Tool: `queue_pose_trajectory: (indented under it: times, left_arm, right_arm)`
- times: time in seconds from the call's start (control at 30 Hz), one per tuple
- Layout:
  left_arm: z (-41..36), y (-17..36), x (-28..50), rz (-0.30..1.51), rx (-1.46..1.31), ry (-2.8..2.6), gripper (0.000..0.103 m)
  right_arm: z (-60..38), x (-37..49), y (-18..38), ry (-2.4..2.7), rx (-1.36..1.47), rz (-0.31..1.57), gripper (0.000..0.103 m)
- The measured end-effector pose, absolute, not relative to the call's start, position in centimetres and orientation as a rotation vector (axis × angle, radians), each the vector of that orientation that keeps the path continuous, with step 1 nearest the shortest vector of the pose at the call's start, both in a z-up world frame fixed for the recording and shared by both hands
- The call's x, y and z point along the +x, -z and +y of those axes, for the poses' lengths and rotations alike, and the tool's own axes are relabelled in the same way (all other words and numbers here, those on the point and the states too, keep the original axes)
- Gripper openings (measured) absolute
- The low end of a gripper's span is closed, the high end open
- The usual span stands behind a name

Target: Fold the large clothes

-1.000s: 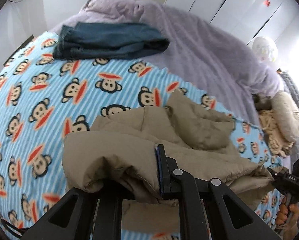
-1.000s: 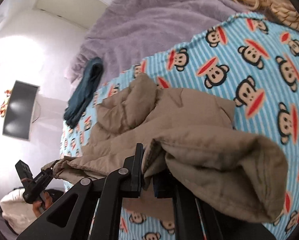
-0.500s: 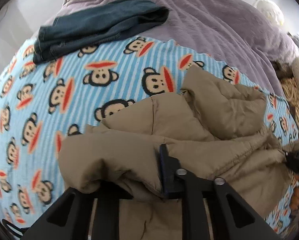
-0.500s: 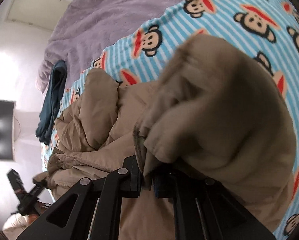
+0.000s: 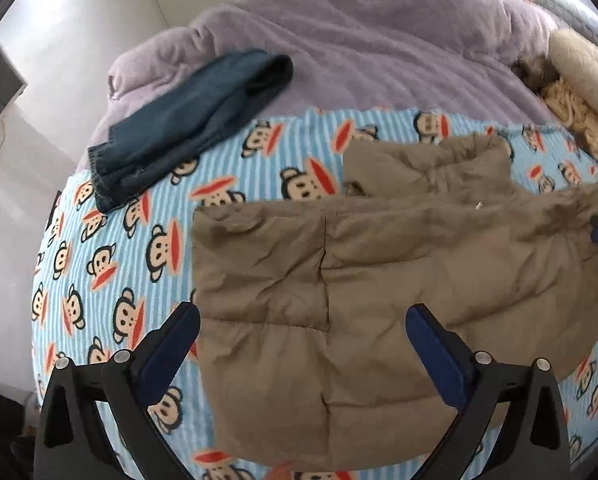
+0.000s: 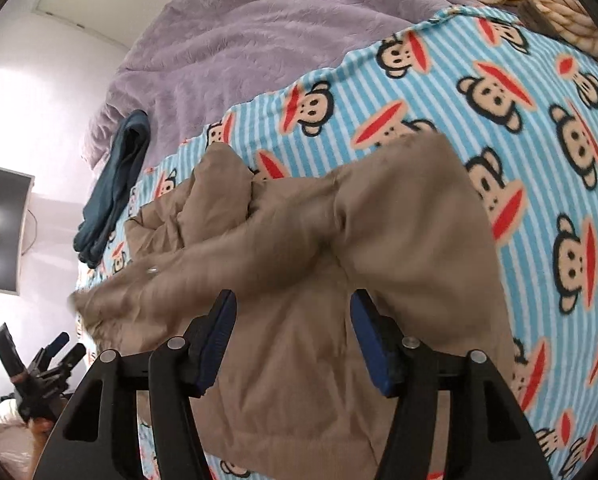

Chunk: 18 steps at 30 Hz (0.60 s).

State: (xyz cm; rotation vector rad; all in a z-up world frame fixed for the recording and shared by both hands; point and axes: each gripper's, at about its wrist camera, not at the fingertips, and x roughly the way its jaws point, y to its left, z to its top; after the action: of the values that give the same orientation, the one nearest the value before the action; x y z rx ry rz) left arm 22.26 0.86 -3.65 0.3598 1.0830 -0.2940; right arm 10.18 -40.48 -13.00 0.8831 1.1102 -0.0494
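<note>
I note the tan quilted puffer jacket (image 5: pixel 379 292) lying on the blue-striped monkey-print blanket (image 5: pixel 111 264) of the bed, its long axis running across the left wrist view, a sleeve or collar bunched at its far edge. The fabric is creased, folded over itself, and blurred at the right end. My left hand-held gripper (image 5: pixel 303 340) has just been opening and stands wide above the jacket, gripping nothing. My right hand-held gripper (image 6: pixel 293 338) has also been opening; its jaws stand apart, free of the cloth. Folded dark blue jeans (image 5: pixel 191 120) lie well apart, towards the lilac fleece blanket (image 5: pixel 379 40).

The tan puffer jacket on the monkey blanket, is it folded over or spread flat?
Folded: the tan puffer jacket lies doubled, its upper layer's edge crossing the body.
</note>
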Motion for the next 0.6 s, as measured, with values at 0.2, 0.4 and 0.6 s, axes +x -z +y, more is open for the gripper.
queue_pose_trajectory:
  times: [0.2,0.4,0.6]
  left_arm:
    - [1.2,5.8,25.5,1.107,0.318,0.271,0.059]
    - [1.3,13.1,31.0,1.149,0.238,0.184,0.050]
    - [0.8,16.3,32.9,1.098,0.220,0.183,0.051]
  right_arm:
    - [-40.8,11.4,12.8,0.084,0.739,1.110,0.033]
    - [-40.8,16.1,16.9,0.125,0.694,1.177,0.027]
    - [-40.6,19.3,21.2,0.184,0.686,1.169,0.022]
